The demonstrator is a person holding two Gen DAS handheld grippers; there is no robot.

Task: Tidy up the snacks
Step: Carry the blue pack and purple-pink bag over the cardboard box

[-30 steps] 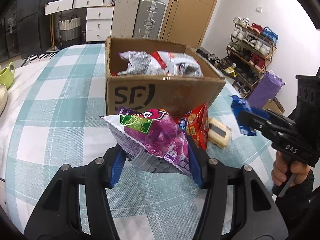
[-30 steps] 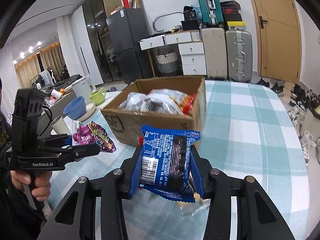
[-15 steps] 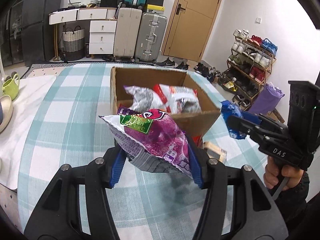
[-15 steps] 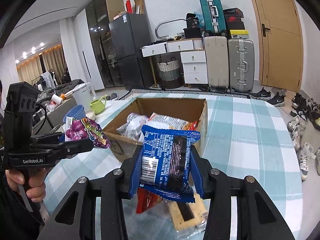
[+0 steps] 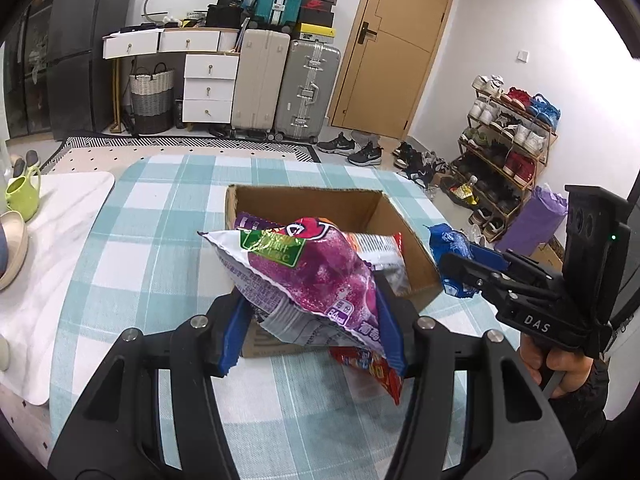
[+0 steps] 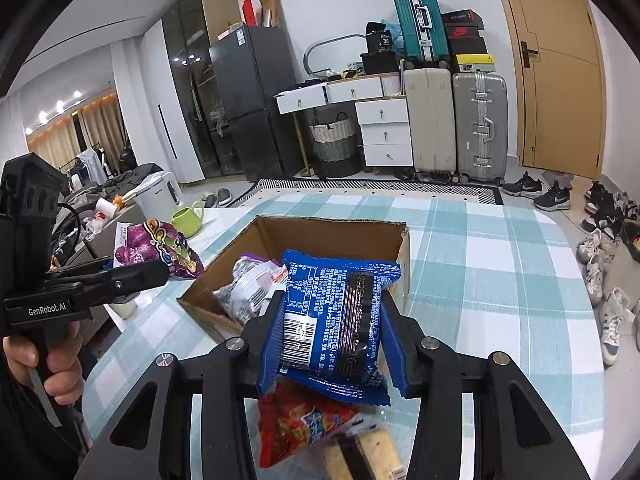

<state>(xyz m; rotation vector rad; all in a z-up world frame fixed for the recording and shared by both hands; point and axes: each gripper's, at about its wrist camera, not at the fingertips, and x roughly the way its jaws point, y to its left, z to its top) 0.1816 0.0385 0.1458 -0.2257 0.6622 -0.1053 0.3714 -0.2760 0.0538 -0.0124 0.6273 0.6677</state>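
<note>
Left gripper (image 5: 312,320): jaws clenched on purple snack bag (image 5: 304,276), held above near edge of cardboard box (image 5: 404,236). Right gripper (image 6: 332,328): jaws clenched on blue cookie packet (image 6: 332,320), over box. Red snack packet (image 6: 296,424) on counter (image 6: 500,280).

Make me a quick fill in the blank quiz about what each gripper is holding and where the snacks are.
The left gripper grips a ____ snack bag.
The right gripper grips a ____ packet.
Both are held up near an open ____ box.
On the checked tablecloth before it lies a ____ packet.

Missing words: purple; blue; cardboard; red
</note>
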